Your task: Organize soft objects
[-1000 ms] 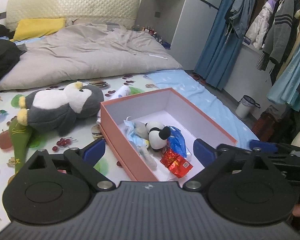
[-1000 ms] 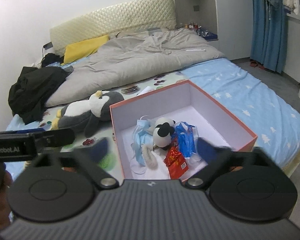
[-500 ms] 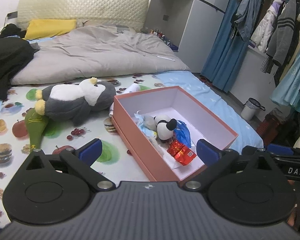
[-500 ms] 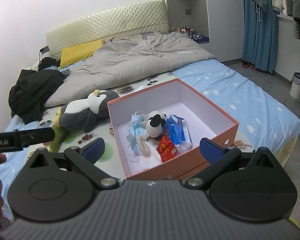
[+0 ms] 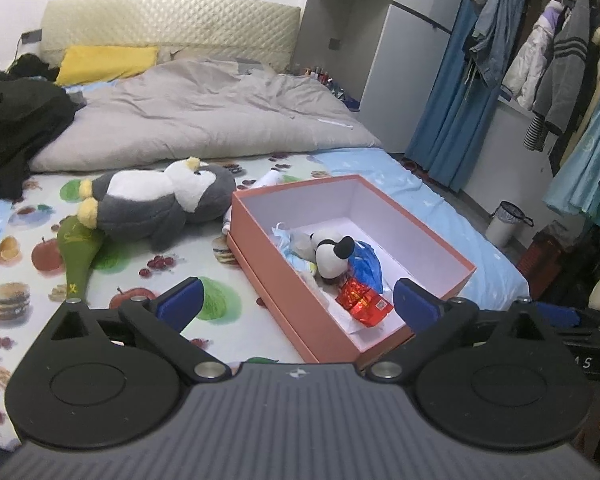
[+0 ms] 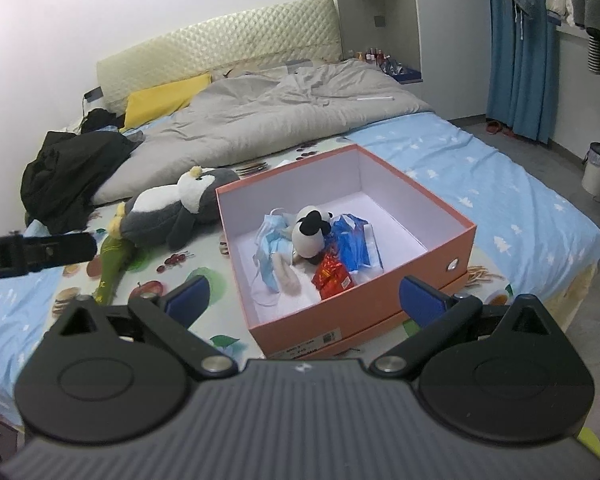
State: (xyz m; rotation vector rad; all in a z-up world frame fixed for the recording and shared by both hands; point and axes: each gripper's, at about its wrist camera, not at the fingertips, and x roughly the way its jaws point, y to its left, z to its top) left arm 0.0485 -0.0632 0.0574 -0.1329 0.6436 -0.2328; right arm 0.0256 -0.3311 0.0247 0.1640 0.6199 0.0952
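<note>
A grey-white penguin plush [image 6: 172, 212] lies on its side at ten o'clock of the open orange box [image 6: 456, 240] holding a small panda plush [image 6: 310, 234].

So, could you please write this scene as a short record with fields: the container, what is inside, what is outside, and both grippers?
container: open salmon-pink cardboard box on the bed
inside: small black-and-white plush toy, light blue face masks, blue plastic bag, red foil packet
outside: large grey-and-white plush penguin lying left of the box; green bottle-shaped plush by its feet
left gripper: open, empty
right gripper: open, empty
</note>
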